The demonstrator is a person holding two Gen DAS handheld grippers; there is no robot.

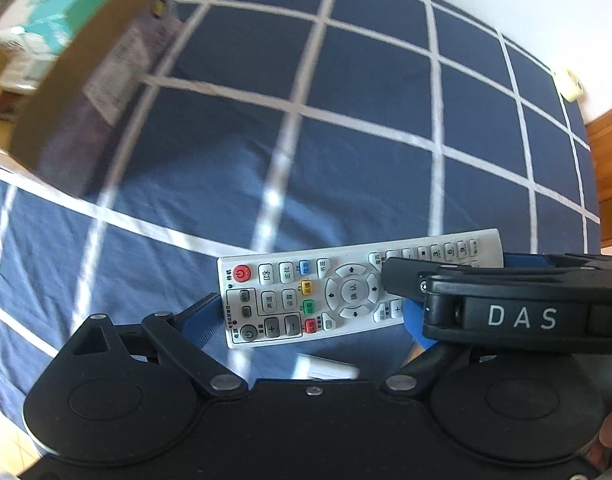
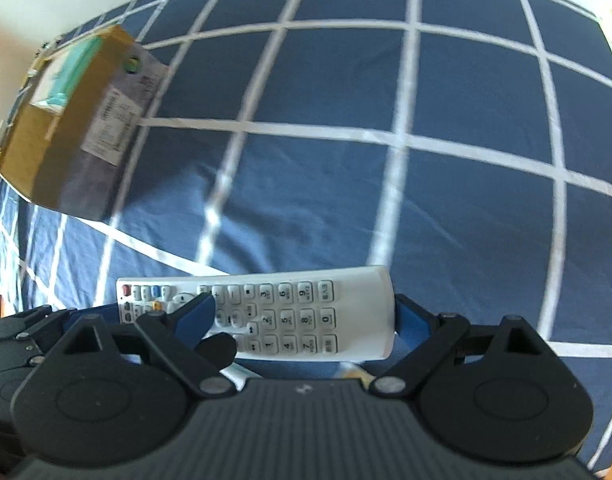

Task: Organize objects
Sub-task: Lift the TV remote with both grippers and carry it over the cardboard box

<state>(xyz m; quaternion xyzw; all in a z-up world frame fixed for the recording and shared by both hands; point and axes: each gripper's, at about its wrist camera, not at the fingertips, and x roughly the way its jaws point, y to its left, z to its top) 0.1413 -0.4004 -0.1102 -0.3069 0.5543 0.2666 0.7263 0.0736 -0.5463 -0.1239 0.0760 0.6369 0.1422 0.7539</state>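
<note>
A white remote control (image 1: 306, 292) with coloured buttons lies crosswise between both grippers, held above the blue checked bedspread (image 1: 346, 120). My left gripper (image 1: 310, 312) is shut on its power-button end. My right gripper (image 2: 302, 316) is shut on its number-pad end (image 2: 306, 312). The right gripper's black body, marked DAS, (image 1: 522, 316) overlaps the remote's right part in the left wrist view. A cardboard box (image 1: 78, 80) with packets inside stands at the upper left, and also shows in the right wrist view (image 2: 74, 120).
A small white object (image 1: 326, 368) lies on the bedspread under the remote. A small pale item (image 1: 570, 84) sits at the far right edge of the bed. Wooden furniture (image 1: 610, 168) shows beyond the bed's right side.
</note>
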